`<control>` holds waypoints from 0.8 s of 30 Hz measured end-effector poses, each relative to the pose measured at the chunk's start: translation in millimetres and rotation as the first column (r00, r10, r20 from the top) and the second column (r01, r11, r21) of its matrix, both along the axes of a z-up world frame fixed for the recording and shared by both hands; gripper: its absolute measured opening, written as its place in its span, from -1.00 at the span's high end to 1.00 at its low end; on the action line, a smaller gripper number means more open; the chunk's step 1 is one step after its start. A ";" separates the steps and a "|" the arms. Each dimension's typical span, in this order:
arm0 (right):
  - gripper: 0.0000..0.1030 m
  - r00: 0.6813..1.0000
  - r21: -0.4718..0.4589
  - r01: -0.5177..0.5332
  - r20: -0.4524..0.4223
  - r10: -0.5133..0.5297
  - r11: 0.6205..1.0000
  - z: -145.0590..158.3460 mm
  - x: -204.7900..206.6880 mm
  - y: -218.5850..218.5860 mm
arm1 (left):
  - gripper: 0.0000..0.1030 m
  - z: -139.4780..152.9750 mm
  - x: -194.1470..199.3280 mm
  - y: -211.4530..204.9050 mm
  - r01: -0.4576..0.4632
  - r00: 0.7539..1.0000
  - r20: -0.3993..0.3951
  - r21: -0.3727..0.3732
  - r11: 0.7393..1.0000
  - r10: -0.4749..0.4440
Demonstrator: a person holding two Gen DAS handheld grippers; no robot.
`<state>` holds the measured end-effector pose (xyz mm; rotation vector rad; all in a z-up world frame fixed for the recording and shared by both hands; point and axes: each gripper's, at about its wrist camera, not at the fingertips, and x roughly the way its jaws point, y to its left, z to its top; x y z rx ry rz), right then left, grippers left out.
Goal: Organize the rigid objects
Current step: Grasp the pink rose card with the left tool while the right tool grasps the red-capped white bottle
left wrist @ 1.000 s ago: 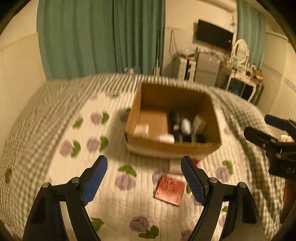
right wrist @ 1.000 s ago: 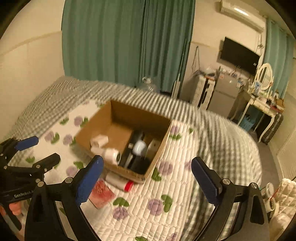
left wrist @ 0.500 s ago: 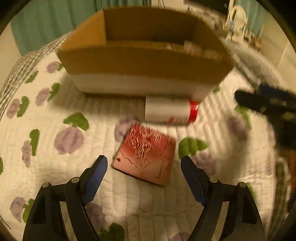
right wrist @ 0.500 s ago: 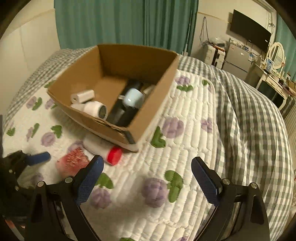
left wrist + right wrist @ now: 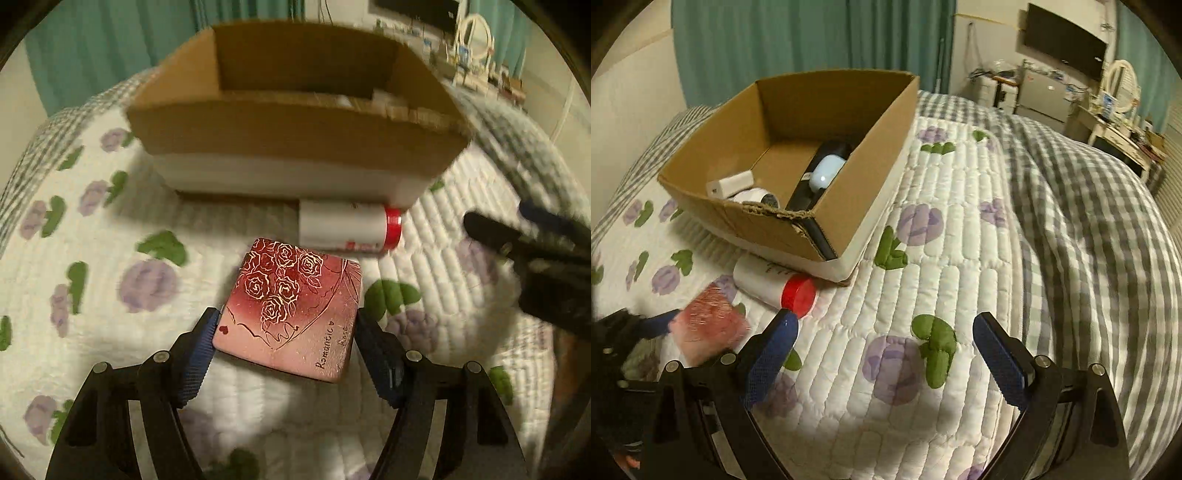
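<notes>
A flat red tin with gold roses [image 5: 295, 306] lies on the quilt, its near end between the blue pads of my left gripper [image 5: 284, 347]; the pads look to touch its sides. It shows blurred in the right wrist view [image 5: 709, 328]. A white bottle with a red cap [image 5: 349, 229] lies on its side against the cardboard box [image 5: 295, 147], also in the right wrist view [image 5: 775, 282]. My right gripper [image 5: 882, 339] is open and empty above the quilt, right of the bottle.
The box [image 5: 871, 162] holds a white block [image 5: 729, 184], a white roll [image 5: 753, 195] and a black item with a pale blue top [image 5: 823, 173]. A grey checked blanket [image 5: 1089, 221] covers the bed's right. Furniture stands by the far wall.
My left gripper has dropped from high above the bed to the red tin and narrowed its jaws around it. My right gripper has lowered toward the quilt near the bottle.
</notes>
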<state>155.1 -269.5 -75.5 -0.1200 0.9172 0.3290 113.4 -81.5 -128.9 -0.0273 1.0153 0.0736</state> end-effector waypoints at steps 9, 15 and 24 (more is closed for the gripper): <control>-0.87 0.997 0.049 0.061 0.034 -0.062 0.997 1.6 -20.7 28.9 | -0.43 33.2 4.3 38.5 0.005 0.996 0.087 0.061 0.998 -0.011; -0.87 0.996 0.066 0.085 -0.030 -0.083 0.994 -23.6 -18.1 69.2 | -0.43 28.7 26.0 75.8 0.011 0.993 0.118 0.092 0.996 -0.022; -0.86 0.994 0.042 0.094 -0.060 -0.091 0.995 -43.2 6.9 116.2 | -0.43 13.7 37.7 99.0 0.022 0.994 0.106 0.034 0.999 -0.026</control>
